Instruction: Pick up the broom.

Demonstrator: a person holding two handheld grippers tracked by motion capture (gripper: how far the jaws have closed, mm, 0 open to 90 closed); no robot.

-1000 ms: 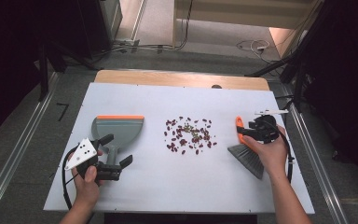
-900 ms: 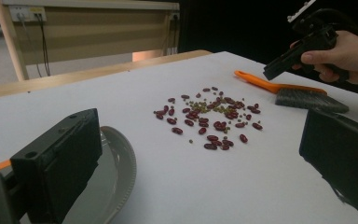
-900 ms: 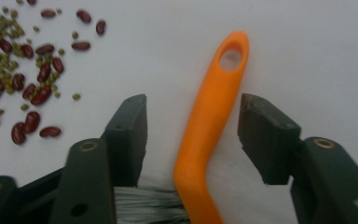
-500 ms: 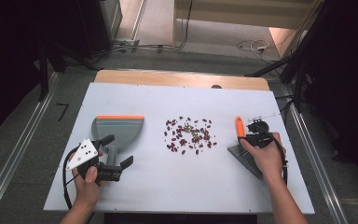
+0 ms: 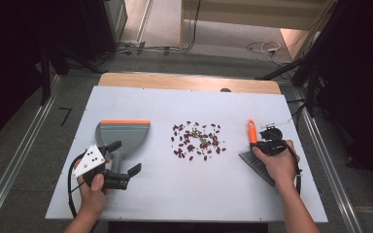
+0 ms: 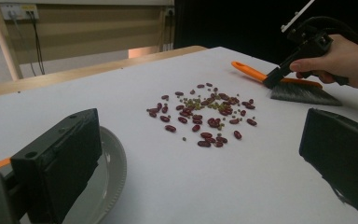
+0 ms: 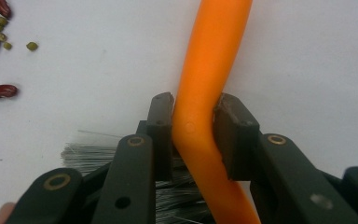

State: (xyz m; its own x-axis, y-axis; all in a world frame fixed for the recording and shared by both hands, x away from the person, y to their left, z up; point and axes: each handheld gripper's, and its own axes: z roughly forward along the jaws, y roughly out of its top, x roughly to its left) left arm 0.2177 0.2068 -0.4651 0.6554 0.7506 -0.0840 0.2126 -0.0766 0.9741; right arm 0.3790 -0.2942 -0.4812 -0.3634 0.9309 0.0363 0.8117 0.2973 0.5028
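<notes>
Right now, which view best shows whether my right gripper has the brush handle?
The right gripper view: both jaws of the right gripper press the orange brush handle. The high view shows the hand hiding the grip; the left gripper view shows it small and far off.

table (image 5: 175, 194): white top, wooden strip along far edge | dustpan (image 5: 122, 137): grey, orange lip, lay at left, mouth toward far edge | beans (image 5: 197, 141): red and small green, loosely scattered at centre | brush (image 5: 256, 156): orange handle, grey bristles, lay at right, just beside beans
</notes>
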